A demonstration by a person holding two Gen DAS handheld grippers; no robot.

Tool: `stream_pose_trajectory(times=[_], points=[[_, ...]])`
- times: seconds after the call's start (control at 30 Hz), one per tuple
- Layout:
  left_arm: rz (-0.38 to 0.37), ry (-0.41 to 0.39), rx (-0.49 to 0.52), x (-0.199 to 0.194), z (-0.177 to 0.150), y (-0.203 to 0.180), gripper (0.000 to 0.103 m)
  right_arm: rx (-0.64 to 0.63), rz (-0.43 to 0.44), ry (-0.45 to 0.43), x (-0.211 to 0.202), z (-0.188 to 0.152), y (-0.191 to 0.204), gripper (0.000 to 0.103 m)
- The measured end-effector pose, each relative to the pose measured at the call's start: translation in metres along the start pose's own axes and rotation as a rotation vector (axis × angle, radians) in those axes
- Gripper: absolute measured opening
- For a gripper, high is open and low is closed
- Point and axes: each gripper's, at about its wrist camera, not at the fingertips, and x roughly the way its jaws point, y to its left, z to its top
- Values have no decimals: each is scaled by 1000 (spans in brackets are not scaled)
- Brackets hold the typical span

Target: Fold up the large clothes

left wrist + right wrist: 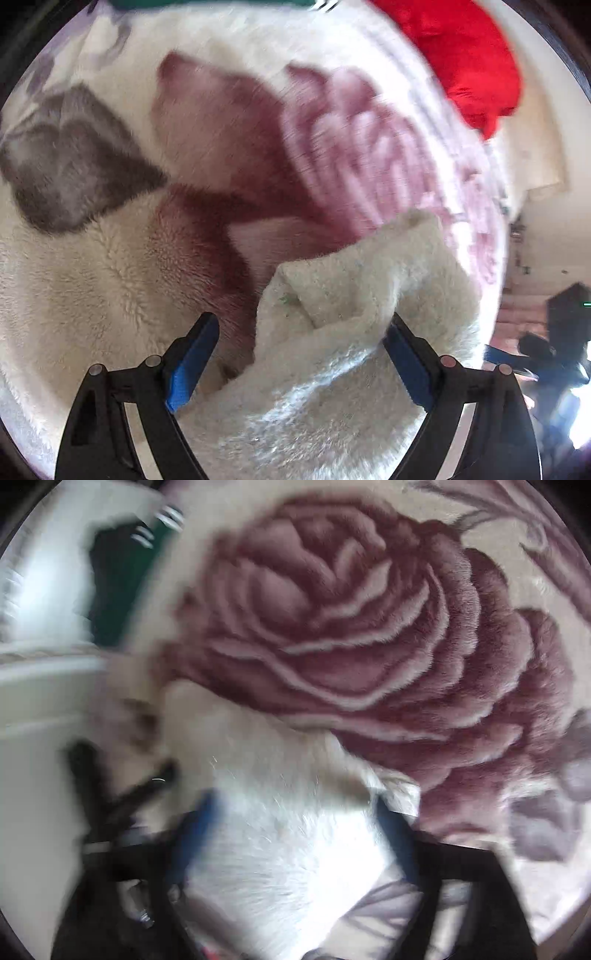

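A thick fleece blanket (92,280), cream with big maroon roses and grey leaves, fills the left wrist view. A turned-over cream fold (354,280) of it lies between the blue pads of my left gripper (301,332). The jaws stand wide; the fold rests by the right pad, with a gap at the left pad. In the right wrist view the blanket's rose print (351,627) spreads flat. My right gripper (297,808), blurred, stands open with a pale fleece corner (280,775) lying between its fingers.
A red cloth (469,55) lies beyond the blanket at the top right, and a green garment (122,590) at its far left. The other gripper (543,354) shows dark at the right edge. Pale bedding (33,709) lies to the left.
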Motion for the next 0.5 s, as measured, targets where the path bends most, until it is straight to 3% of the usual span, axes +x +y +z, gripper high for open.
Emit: stream_pose_trajectory(times=[0.1,0.23,0.27,0.33,0.5], points=[[-104,-61,-2,-37,-21,4,90,40,91,-37,-11,-19,-40,103],[-221,-120,-107,-78,-67,33,90,120,299,72,43,-50,-88,103],[-232,-131,-131,-78,-78,29,90,136,330,66,57,-54,-94,103],[-211,-144,-164,-87,-99,38,90,166,415,25,71,-58,-105,103],[-108,-137,-233,-85,-159,64,90,191,512,-11,89,-55,-117,103]])
